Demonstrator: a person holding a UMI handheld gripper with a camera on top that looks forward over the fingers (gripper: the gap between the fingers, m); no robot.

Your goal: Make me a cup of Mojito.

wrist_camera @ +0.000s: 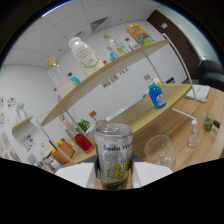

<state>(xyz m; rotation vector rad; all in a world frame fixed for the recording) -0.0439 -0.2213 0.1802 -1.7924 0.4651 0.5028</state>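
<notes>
The gripper has its two white fingers clenched on a soda can, one pressing at each side of it. The can stands upright between them, silver with a yellow band low on its label, its top rim and pull tab showing. The whole view is tilted, so shelves and table run on a slant.

Just beyond the can, to one side, an empty clear glass stands on the wooden table. Further along the table is a small clear pump bottle, and past it a small pot with something green. A blue bottle stands on the lower shelf. On the other side of the can, a round flask of red liquid sits near some green items.

The upper shelf carries a large white bottle, a tall clear bottle and a colourful packet. White wall and ceiling panels lie behind.
</notes>
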